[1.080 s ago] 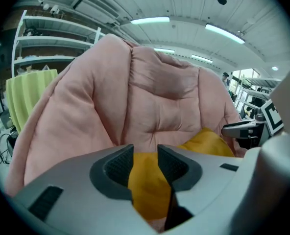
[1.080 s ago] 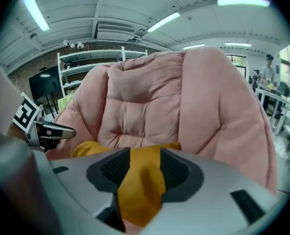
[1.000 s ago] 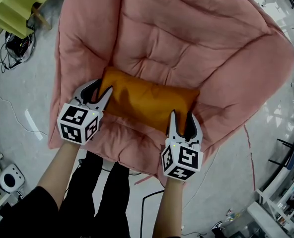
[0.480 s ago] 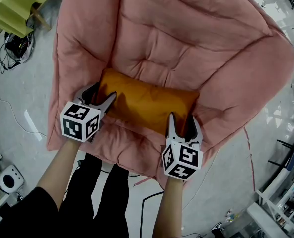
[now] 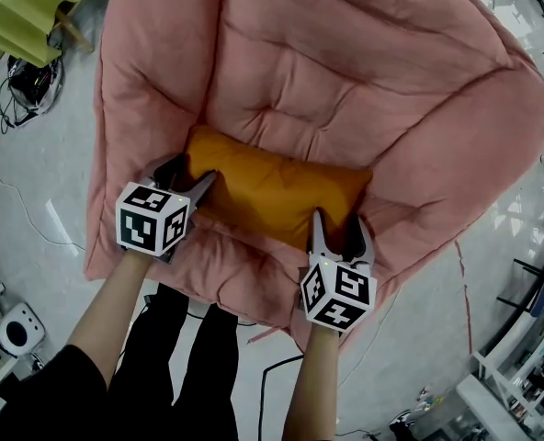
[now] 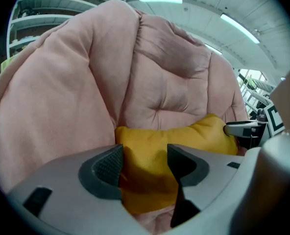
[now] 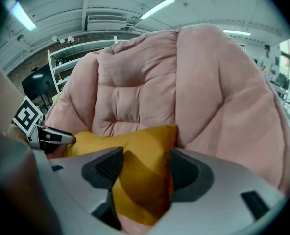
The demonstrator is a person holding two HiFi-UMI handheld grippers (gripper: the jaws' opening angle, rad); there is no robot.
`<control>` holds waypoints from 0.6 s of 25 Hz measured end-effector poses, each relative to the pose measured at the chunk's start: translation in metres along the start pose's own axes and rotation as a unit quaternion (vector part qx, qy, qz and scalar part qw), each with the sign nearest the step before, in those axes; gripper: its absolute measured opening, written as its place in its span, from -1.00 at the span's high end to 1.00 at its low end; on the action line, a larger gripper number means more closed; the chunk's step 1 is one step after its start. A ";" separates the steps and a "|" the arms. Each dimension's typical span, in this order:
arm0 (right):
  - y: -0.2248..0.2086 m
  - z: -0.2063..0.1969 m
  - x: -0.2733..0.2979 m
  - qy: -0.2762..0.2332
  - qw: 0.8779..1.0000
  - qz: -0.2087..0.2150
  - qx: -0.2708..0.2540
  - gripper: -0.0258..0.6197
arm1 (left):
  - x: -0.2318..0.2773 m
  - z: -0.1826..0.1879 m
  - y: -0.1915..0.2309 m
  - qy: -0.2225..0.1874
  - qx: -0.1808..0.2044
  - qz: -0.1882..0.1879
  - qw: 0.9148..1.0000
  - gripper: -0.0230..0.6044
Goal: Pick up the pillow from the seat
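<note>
Across the front of the pink seat [image 5: 345, 72], in the head view, the pillow [image 5: 272, 186] is seen lying with its long axis running left to right, dipping slightly toward the right. The left claw [image 5: 191, 173] is set at the pillow's left end and the right claw [image 5: 338, 228] at its right end, both pointed forward and down. Neither hand is judged nearer, as each end is met alike. How deep the cloth sits in each claw is not shown here.

From the left gripper view, the left claw's jaws are shown spread wide, having just been opening. The pillow's left corner is seen between the pads, and no squeeze can be made out. The rest of the pillow is seen stretching away to the right, as far as the tip of the other claw.

From the right gripper view, the right claw's jaws are likewise found wide apart, having just been opening, with the pillow's right corner between the pads and not clamped. The left claw's tip is caught at the picture's left edge. A closing of both claws on these corners is judged to be what the lift turns on.
</note>
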State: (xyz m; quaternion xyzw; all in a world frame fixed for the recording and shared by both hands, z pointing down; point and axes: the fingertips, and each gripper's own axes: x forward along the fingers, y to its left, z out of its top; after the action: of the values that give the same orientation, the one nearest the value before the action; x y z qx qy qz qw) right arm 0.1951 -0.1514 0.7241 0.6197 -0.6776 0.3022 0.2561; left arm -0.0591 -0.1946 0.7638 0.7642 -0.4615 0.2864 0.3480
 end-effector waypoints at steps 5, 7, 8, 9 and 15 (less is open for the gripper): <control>-0.004 -0.005 0.007 0.009 1.000 -0.003 0.016 0.01 | 0.010 -0.004 -0.001 0.020 -0.011 0.001 1.000 0.08; -0.007 -0.007 0.010 0.011 1.000 0.001 0.026 0.01 | 0.015 -0.006 -0.002 0.025 -0.016 0.002 1.000 0.07; -0.008 -0.008 0.011 0.012 0.999 0.002 0.029 0.01 | 0.017 -0.007 -0.002 0.028 -0.018 0.002 0.999 0.07; -0.008 -0.009 0.012 0.013 0.999 0.003 0.031 0.01 | 0.019 -0.008 -0.003 0.032 -0.020 0.002 0.999 0.07; -0.007 -0.012 0.016 0.022 0.999 0.002 0.026 0.01 | 0.025 -0.013 -0.004 0.046 -0.028 -0.005 0.999 0.07</control>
State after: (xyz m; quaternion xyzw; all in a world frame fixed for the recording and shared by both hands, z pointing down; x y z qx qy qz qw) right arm 0.1996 -0.1538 0.7449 0.6180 -0.6647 0.3339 0.2546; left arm -0.0471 -0.1960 0.7897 0.7423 -0.4492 0.3064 0.3915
